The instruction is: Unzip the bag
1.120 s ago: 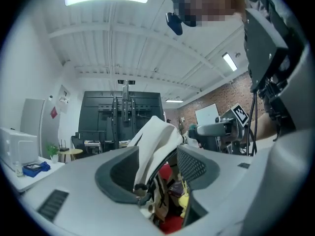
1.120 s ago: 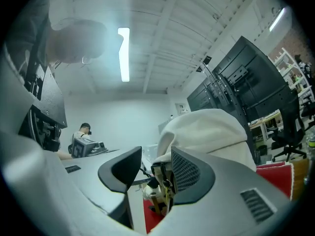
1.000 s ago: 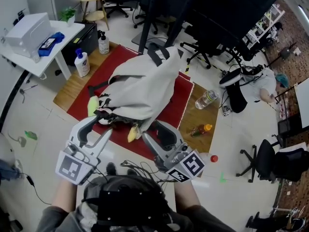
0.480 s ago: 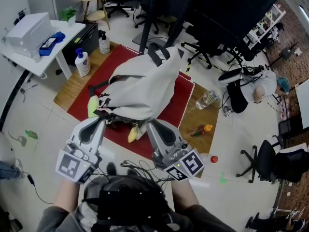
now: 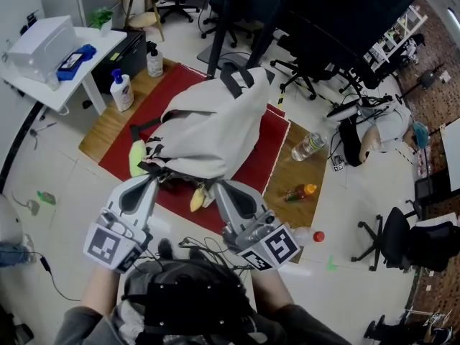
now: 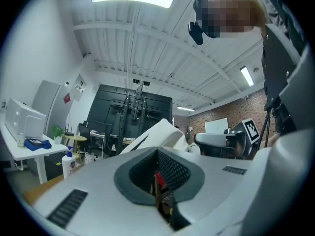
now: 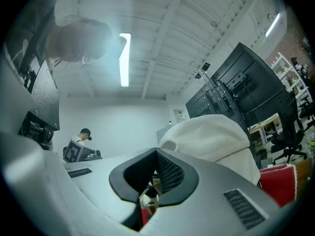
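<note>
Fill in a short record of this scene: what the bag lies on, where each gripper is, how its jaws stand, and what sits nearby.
Item: pale bag with dark straps
Support: red mat
Left: left gripper at the bag's near edge, jaws together
Right: right gripper at the bag's near edge, jaws together
Between jaws: something small shows in each; cannot tell what
Nearby: plastic bottle right of the mat; pump bottle left of it
Zip: state not visible

White bag [image 5: 208, 128] lies on a red mat [image 5: 264, 160]; left hand-held gripper [image 5: 152, 177] and right hand-held gripper [image 5: 215, 186] touch its near edge, jaws together.
</note>
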Demonstrator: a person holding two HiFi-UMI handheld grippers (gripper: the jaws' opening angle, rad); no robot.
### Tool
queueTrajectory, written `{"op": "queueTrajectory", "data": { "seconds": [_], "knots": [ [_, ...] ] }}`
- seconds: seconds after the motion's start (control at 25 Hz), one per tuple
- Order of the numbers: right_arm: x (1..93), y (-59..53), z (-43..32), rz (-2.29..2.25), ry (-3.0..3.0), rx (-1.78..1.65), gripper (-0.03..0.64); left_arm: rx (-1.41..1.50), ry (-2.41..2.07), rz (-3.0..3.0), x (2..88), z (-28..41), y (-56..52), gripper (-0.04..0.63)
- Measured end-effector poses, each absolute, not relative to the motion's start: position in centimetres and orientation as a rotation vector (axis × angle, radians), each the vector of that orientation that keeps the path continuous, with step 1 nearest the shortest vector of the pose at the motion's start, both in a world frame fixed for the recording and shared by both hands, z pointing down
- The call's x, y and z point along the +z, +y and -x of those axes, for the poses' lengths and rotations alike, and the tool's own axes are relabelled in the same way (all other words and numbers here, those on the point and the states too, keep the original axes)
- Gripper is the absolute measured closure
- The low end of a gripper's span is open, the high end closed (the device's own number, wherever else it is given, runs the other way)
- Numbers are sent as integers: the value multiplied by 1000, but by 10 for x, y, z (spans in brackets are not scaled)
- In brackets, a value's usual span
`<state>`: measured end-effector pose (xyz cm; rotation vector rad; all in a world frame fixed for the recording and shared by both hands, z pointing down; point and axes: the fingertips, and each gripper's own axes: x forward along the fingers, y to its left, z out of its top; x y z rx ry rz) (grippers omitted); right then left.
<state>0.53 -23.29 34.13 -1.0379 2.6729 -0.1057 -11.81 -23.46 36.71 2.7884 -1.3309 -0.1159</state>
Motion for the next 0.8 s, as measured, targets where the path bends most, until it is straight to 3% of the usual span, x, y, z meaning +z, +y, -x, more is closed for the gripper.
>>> {"op": "queueTrajectory", "data": {
  "seconds": [0.8],
  "knots": [
    [371,-236,-7,1117,2741,-166,606,-79,-1306,-2798,369,114,-235,578]
  ]
}}
